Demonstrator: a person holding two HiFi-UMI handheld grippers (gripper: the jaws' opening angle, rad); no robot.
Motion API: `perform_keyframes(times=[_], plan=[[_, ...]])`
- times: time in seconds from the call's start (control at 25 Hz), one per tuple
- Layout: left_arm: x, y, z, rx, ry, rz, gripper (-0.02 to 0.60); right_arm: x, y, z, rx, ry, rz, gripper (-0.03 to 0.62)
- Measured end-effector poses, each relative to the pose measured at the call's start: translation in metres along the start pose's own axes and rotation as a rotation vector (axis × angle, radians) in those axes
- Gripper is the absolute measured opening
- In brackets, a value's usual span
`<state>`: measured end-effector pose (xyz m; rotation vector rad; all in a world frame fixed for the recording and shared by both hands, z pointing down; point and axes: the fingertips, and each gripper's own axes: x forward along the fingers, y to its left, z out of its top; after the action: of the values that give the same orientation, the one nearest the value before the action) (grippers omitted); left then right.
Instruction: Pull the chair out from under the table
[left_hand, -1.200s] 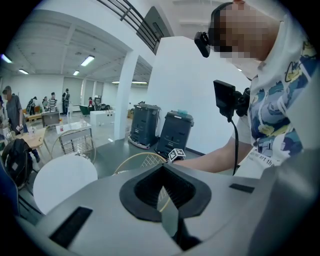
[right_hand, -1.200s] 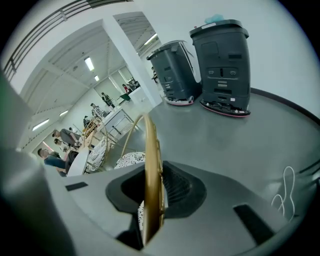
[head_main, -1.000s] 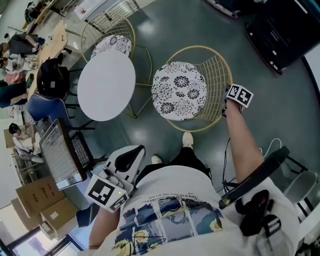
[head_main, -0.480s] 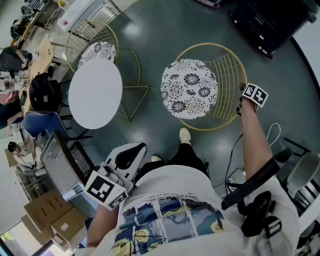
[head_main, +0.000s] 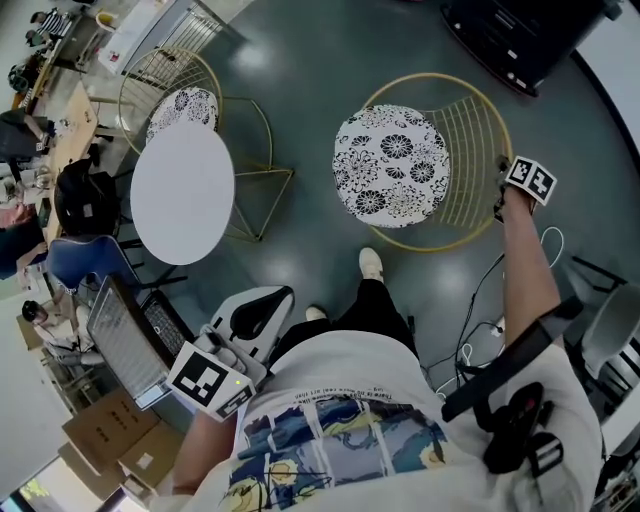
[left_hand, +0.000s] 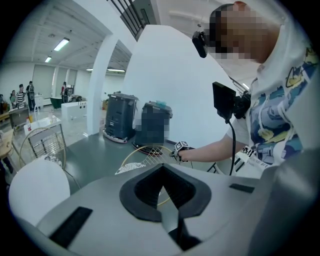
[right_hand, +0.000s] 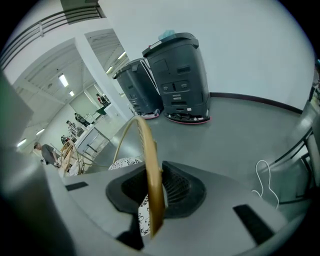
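Observation:
A gold wire chair (head_main: 470, 225) with a floral cushion (head_main: 392, 165) stands on the floor to the right of the round white table (head_main: 183, 192), apart from it. My right gripper (head_main: 503, 192) is at the chair's right side, shut on its gold rim (right_hand: 152, 185), which runs between the jaws of the right gripper (right_hand: 154, 220). My left gripper (head_main: 258, 305) is held close to my body, away from the chair, its jaws together with nothing in them. From the left gripper (left_hand: 167, 212) view the chair (left_hand: 145, 157) and the table (left_hand: 35, 185) lie ahead.
A second wire chair (head_main: 180, 100) stands behind the table. Dark bins (head_main: 530, 35) sit at the top right, and appear close ahead as bins (right_hand: 182, 75). A laptop (head_main: 125, 340) and cardboard boxes (head_main: 120, 440) are at the lower left. A white cable (head_main: 480, 330) lies on the floor.
The chair has slid to the right, farther from the table, with my right gripper still on its rim. My left gripper stays near my body.

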<state>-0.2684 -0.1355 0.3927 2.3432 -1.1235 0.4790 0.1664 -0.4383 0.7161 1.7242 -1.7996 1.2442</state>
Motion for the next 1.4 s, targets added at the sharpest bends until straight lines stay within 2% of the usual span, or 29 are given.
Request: perform_keyframes(times=[0.16,0.28,0.4,0.56,0.72,0.84,0.96,1.04,1.2,1.28,1.4], plan=[[-0.002,0.003,-0.003,-0.009,0.012,-0.017,0.008,0.000,0.004,-0.001,-0.058,0.023,0.034,0.060],[-0.002,0.002,-0.004,-0.002,0.016,-0.035,0.008,-0.006,0.008,0.008,-0.124,0.004,0.038,0.061],[-0.006,-0.003,-0.003,0.007,0.015,-0.052,0.008,-0.024,0.009,0.014,-0.189,-0.022,0.022,0.098],[-0.028,-0.015,0.000,0.035,-0.009,-0.077,0.008,-0.074,0.011,0.009,-0.218,-0.086,0.012,0.117],[-0.063,-0.028,-0.005,0.054,-0.054,-0.111,0.008,-0.145,0.023,-0.016,-0.301,-0.148,-0.032,0.117],[-0.089,-0.043,-0.015,0.067,-0.087,-0.147,0.008,-0.192,0.060,-0.044,-0.375,-0.167,0.034,0.114],[-0.138,-0.070,-0.022,0.064,-0.112,-0.178,0.008,-0.272,0.123,-0.086,-0.479,-0.155,0.108,0.074],[-0.181,-0.093,-0.037,0.070,-0.131,-0.195,0.008,-0.338,0.170,-0.135,-0.568,-0.142,0.148,0.033],[-0.223,-0.125,-0.111,0.091,-0.152,-0.237,0.008,-0.424,0.254,-0.265,-0.747,-0.169,0.298,0.014],[-0.230,-0.134,-0.134,0.093,-0.138,-0.246,0.008,-0.450,0.289,-0.318,-0.762,-0.154,0.393,0.011],[-0.246,-0.149,-0.145,0.110,-0.141,-0.260,0.008,-0.495,0.332,-0.369,-0.778,-0.144,0.502,0.011]])
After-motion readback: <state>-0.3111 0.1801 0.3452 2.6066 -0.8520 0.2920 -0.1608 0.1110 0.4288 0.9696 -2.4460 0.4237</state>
